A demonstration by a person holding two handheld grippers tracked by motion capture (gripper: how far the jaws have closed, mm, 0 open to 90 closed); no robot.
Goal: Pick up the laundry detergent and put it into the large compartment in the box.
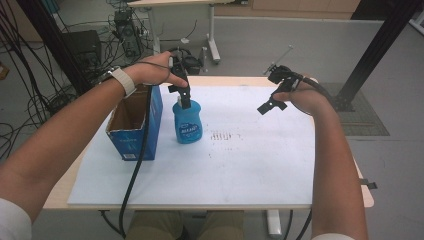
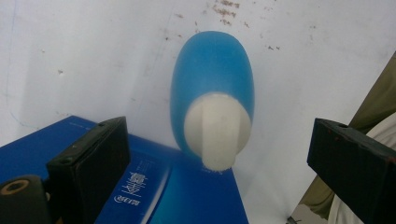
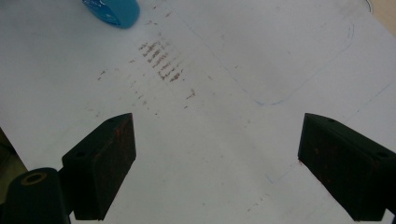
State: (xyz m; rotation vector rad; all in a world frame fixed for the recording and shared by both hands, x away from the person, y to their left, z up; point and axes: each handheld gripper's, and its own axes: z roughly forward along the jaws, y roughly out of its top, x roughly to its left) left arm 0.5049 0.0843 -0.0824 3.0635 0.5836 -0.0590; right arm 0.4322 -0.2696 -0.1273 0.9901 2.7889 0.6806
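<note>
A blue bottle (image 1: 188, 124) with a white cap stands upright on the white board (image 1: 240, 170), just right of an open blue cardboard box (image 1: 134, 125). My left gripper (image 1: 184, 98) hovers straight above the cap. In the left gripper view its jaws stand wide apart on either side of the white cap (image 2: 217, 133) without touching it, so the left gripper (image 2: 219, 163) is open. My right gripper (image 1: 272, 102) hangs above the board's far right part, open and holding nothing. In the right gripper view the right gripper (image 3: 217, 163) faces bare board, with the bottle (image 3: 114, 8) at the top edge.
Brown smudges (image 1: 224, 136) mark the board to the right of the bottle. The box (image 2: 177, 196) lies close under the left gripper's near side. Beyond the table's far edge are cables, a desk leg and black frame posts on the floor.
</note>
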